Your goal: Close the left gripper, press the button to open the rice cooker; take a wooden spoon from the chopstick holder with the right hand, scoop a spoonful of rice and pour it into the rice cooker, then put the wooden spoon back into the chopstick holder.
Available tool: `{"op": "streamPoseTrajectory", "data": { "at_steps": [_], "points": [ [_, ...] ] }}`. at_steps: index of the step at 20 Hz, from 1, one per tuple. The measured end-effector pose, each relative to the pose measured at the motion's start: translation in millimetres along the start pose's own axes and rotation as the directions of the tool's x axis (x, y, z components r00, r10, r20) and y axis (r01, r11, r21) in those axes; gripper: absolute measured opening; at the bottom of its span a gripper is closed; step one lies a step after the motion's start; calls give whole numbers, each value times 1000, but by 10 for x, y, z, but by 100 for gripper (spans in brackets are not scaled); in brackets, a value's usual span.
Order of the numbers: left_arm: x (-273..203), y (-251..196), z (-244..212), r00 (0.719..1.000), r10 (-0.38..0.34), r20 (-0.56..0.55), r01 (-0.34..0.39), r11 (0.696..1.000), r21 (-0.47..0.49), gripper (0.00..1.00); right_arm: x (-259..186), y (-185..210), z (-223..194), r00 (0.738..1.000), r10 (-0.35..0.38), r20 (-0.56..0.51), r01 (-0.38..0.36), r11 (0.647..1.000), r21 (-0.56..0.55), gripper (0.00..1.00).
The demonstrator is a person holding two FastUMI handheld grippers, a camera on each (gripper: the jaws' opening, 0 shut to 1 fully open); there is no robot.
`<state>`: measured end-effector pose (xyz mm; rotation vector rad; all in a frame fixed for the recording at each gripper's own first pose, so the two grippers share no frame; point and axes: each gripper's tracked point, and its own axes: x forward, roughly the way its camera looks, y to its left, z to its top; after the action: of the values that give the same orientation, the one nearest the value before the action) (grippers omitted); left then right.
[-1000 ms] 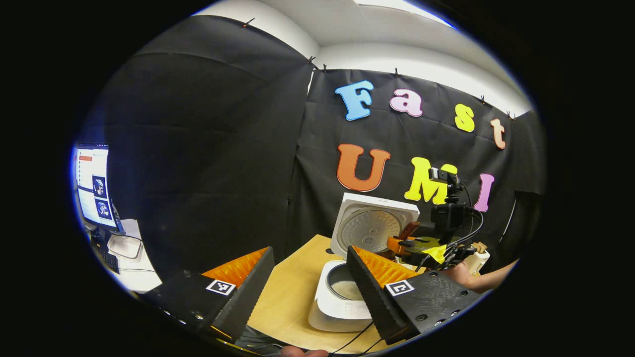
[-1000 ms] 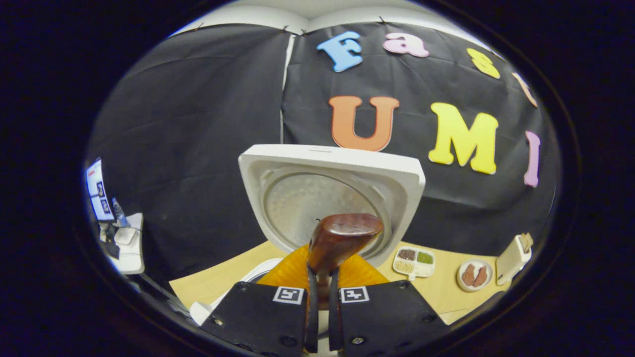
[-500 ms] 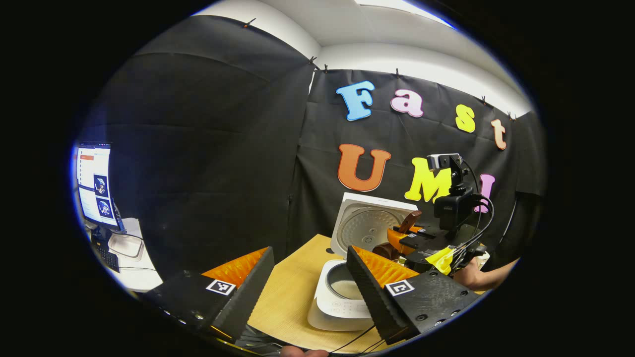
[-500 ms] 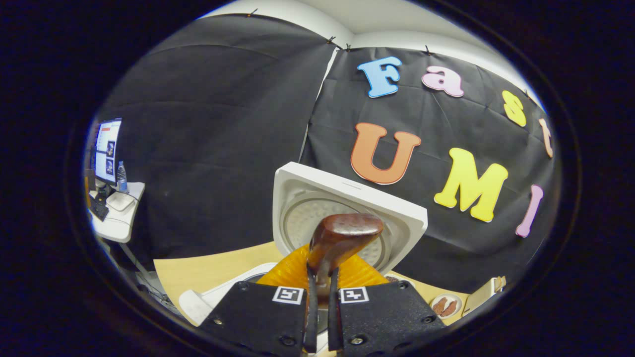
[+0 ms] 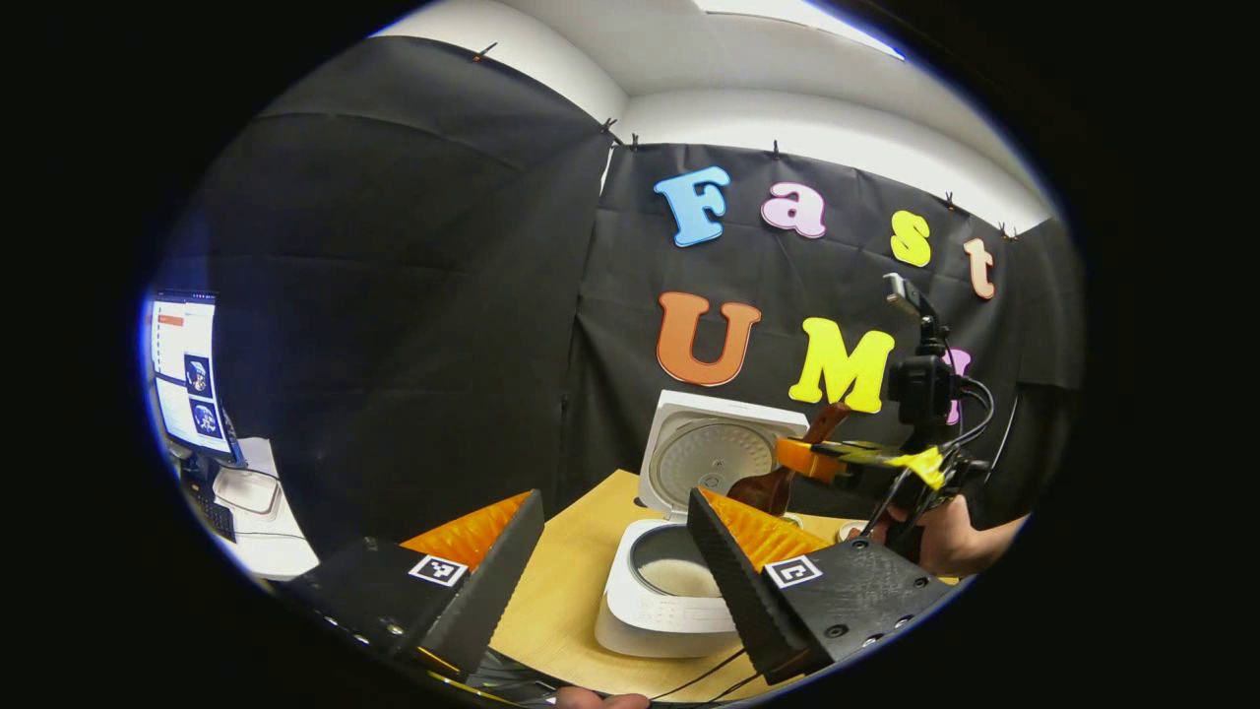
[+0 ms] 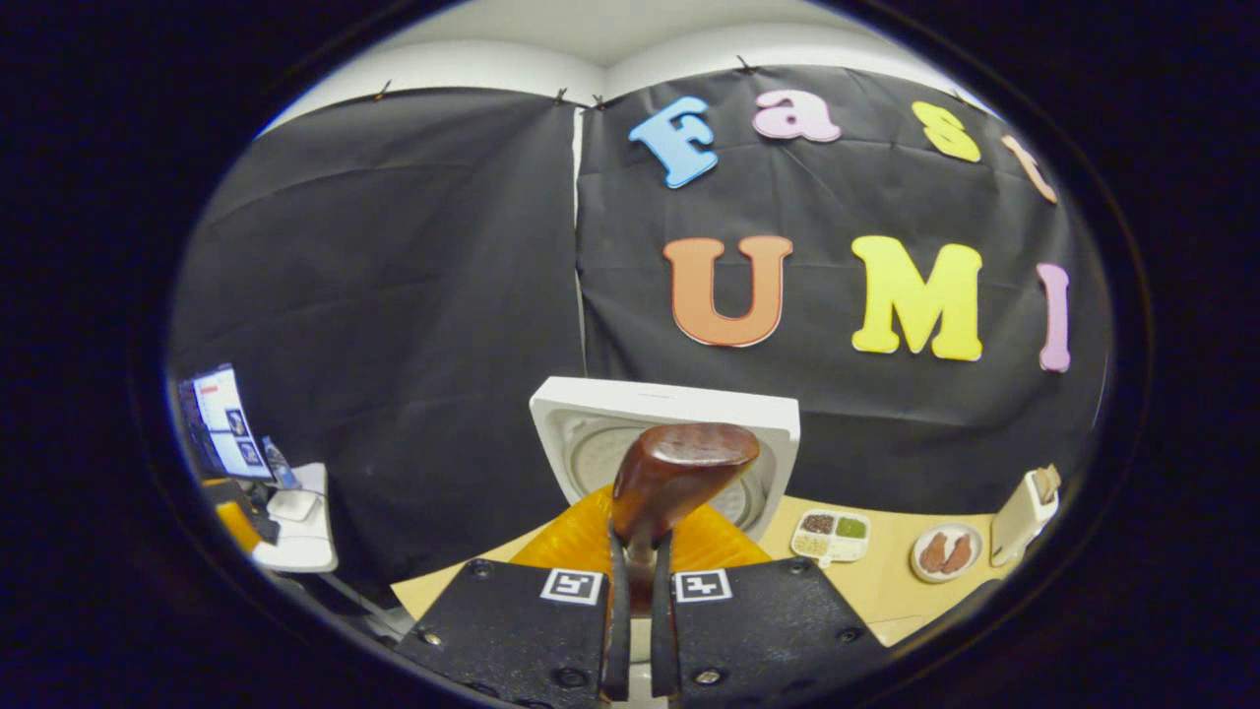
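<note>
Your right tool (image 6: 631,591) is clenched on the wooden spoon (image 6: 679,473), both fingers pressing its handle, with the bowl of the spoon standing up ahead of the fingers and in front of the raised lid (image 6: 664,433) of the rice cooker. In the left gripper view the same right tool (image 5: 856,468) is held up to the right of the rice cooker (image 5: 664,591), the spoon's bowl (image 5: 763,489) pointing down toward the pot and hanging just above its right edge (whether any rice is left in it, you cannot tell from here). Your hand (image 5: 945,537) holds that tool from below. Your left tool (image 5: 615,551) is released, its fingers spread wide apart with nothing between them, and it hovers over the near side of the bench (image 5: 581,561). The cooker sits open on the bench, lid upright at the back and pale rice lying in the inner pot (image 5: 674,574). Farther right on the bench, in the right gripper view, stand a divided tray (image 6: 830,532) of grains, a small plate (image 6: 943,551) and the chopstick holder (image 6: 1024,512) near the edge. A monitor (image 5: 187,369) glows on a side desk at far left.
</note>
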<state>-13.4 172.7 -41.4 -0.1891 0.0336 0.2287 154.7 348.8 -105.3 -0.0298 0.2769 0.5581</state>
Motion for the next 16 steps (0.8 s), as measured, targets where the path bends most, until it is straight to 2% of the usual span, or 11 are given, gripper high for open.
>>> {"op": "streamPoseTrajectory", "data": {
  "at_steps": [7,12,16],
  "points": [
    [-68,-446,83,998,-55,4,55,998,31,94,-651,-331,313,999,37,34,-45,966,255,13],
    [-102,-814,1,996,-87,-9,87,995,44,94,-1163,-849,398,998,7,68,-33,917,398,13],
    [-166,-1177,-27,993,-122,-9,122,991,59,94,-1565,-1354,287,998,-28,59,-7,852,524,13]
  ]
}}
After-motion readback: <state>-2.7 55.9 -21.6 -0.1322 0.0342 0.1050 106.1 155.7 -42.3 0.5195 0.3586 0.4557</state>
